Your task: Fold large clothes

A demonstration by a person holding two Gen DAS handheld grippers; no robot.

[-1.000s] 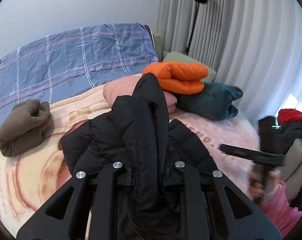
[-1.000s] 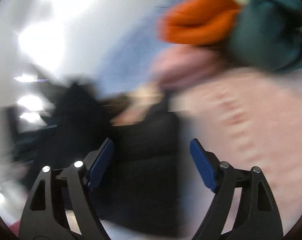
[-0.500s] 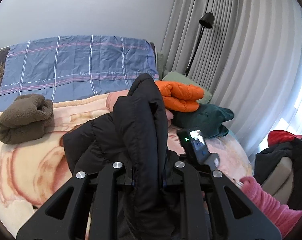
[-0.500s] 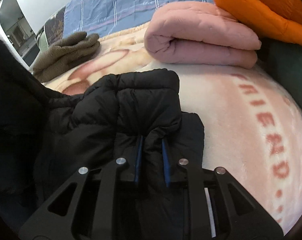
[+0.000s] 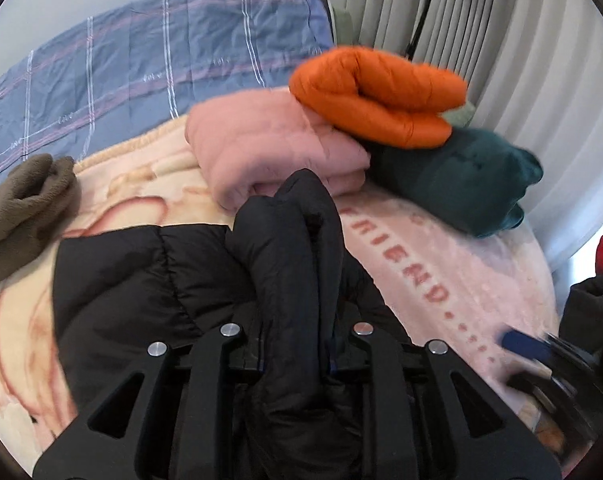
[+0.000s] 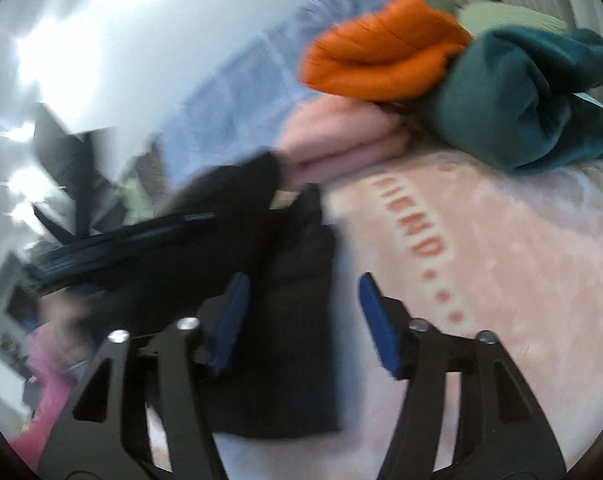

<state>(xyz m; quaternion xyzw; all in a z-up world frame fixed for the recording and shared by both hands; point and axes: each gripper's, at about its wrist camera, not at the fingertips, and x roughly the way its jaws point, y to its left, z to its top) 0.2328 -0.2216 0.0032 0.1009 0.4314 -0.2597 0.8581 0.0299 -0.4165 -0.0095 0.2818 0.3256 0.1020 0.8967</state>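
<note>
Left gripper closed tight on a raised fold of the black puffer jacket; the pinched ridge of fabric stands up between its jaws and runs away from the camera toward the pink folded garment. The rest of the jacket lies spread on the pink blanket of the bed, mostly to the left of the gripper. Right gripper is wide open, nothing between its blue pads; right wrist view is motion-blurred. It hovers over the right-hand edge of the black jacket, with the left pad over black fabric and the right pad over bare blanket beside the red "FRIEND" lettering. In the left wrist view the right gripper shows only as a blurred blue and black shape at the near right edge. Far side of the bed: orange folded jacket resting on top of the pink garment and against the dark teal garment to its right. Olive-brown fleece bundle sits at the left, well apart from the stack. Blue plaid bedding behind; grey curtains at far right.
</note>
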